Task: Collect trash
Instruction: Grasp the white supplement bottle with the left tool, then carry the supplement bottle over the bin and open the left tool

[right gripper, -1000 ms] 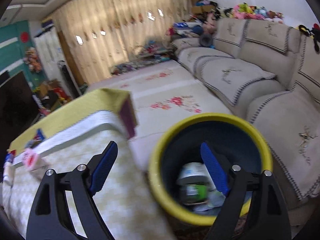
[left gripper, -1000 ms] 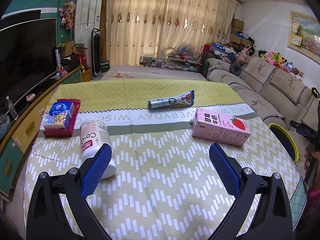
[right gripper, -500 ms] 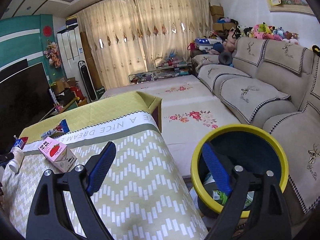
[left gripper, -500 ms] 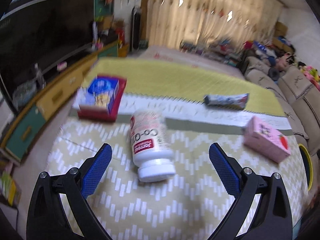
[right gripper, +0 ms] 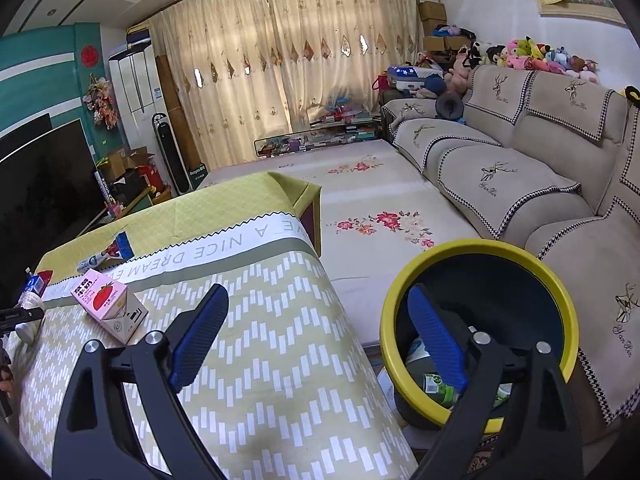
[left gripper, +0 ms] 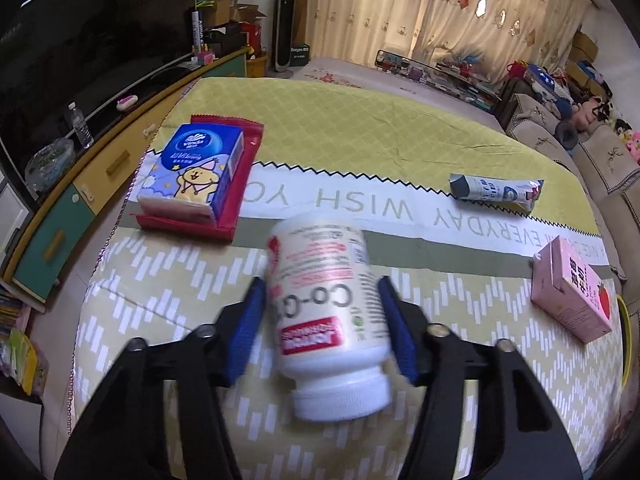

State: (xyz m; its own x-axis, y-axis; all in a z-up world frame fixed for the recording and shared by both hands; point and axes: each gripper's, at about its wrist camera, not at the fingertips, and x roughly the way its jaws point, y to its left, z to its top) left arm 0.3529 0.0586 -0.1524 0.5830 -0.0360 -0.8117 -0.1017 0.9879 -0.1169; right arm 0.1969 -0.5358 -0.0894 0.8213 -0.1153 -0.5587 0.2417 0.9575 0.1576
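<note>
Left claw (left gripper: 322,320) angled steeply down, closing around white bottle (left gripper: 326,312), cap at 6 o'clock. Right claw (right gripper: 316,336) open, empty, tilted over bench (right gripper: 280,360) edge.

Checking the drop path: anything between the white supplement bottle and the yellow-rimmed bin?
Nothing visible blocks it. The white plastic supplement bottle lies between the closing left gripper's blue pads. The pink strawberry milk carton sits partway toward the yellow-rimmed dark bin.

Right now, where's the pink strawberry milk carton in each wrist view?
Left wrist: pink milk carton lies at the right edge, on the table's near right part.
Right wrist: same carton sits left of centre, beyond the left jaw.
Shared landmark: the white lettered band of the tablecloth, just behind the carton.
</note>
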